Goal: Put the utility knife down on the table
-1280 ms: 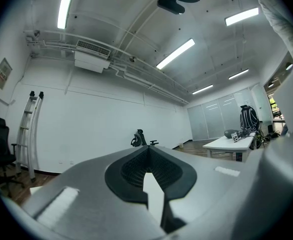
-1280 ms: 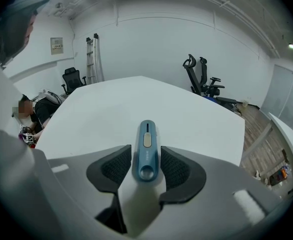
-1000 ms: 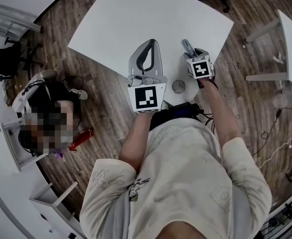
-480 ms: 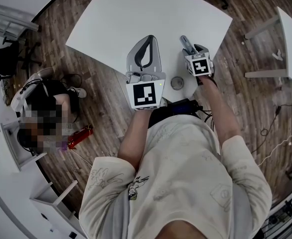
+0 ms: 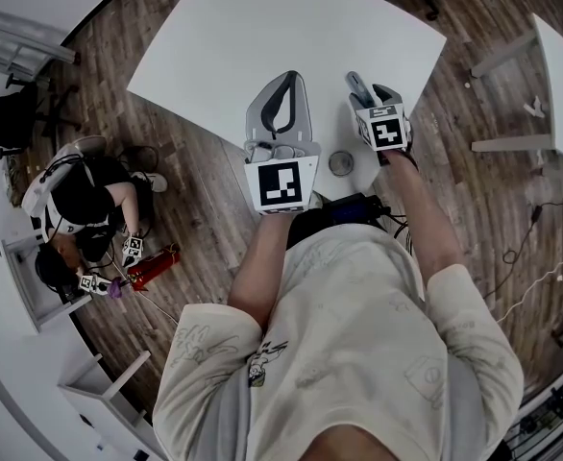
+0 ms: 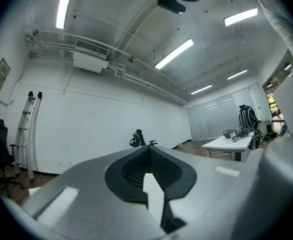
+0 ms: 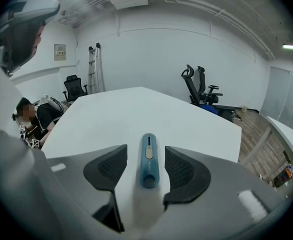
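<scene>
Between the pads of the right claw (image 7: 146, 151), which have just been opening and stand wide with a gap on either side, we see the utility knife (image 7: 148, 166) lying flat on the white bench (image 7: 136, 109), pointing toward its far edge. We judge the putting-down done; what is left is to draw the claw back clear of the knife. To the left, the left claw (image 6: 147, 150) is closed on nothing.

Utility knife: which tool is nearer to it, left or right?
Right. The utility knife lies on the table between the jaws of the right tool, which have just been opening and do not touch it. The left tool, shut, is off to its left.
</scene>
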Tool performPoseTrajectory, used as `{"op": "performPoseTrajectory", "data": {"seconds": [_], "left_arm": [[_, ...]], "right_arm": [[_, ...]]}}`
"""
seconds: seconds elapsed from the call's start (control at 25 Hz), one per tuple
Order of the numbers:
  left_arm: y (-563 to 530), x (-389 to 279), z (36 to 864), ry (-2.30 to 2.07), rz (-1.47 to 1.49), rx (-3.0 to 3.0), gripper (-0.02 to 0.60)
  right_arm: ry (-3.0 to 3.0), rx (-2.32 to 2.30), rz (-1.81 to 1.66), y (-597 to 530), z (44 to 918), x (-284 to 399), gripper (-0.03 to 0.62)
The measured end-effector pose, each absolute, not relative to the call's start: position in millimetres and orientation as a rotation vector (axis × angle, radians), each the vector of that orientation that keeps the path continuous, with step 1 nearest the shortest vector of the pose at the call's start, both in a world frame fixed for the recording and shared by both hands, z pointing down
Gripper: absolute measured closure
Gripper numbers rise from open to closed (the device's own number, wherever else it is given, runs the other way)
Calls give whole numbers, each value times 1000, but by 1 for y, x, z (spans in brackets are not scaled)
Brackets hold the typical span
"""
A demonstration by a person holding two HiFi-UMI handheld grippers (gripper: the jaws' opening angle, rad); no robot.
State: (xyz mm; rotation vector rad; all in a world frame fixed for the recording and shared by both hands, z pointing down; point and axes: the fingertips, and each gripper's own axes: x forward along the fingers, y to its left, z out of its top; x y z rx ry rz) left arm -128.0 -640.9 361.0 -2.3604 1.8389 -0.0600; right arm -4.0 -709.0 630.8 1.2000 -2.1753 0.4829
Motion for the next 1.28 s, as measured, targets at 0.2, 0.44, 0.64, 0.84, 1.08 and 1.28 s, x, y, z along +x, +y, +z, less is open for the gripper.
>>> {"op": "performPoseTrajectory", "data": {"seconds": [0.2,0.44,0.64,0.84,1.08,1.28], "left_arm": [[-642,-127,357,1837,-57,-2366,563],[-643,-125,357,1838,-56,-2369,563],[-644,-121,356,1833,-60,-2372,563],[-646,-120,358,1828,-65,-2378,563],[-645,-120,354,1821,-62,-2376,563],[-646,-117,352,1815,-71,-2382,563]], "right_arm": [[-2206,1213,472,-711,620,-5,362],[-2249,1237,433,-713,602,-7,410],[-2283,1247,398,-715,585,-8,443],[-2298,1265,366,-717,577,-9,508],[-2317,1274,347,-715,564,-11,556],[-2346,1301,323,-718,548,-9,586]]}}
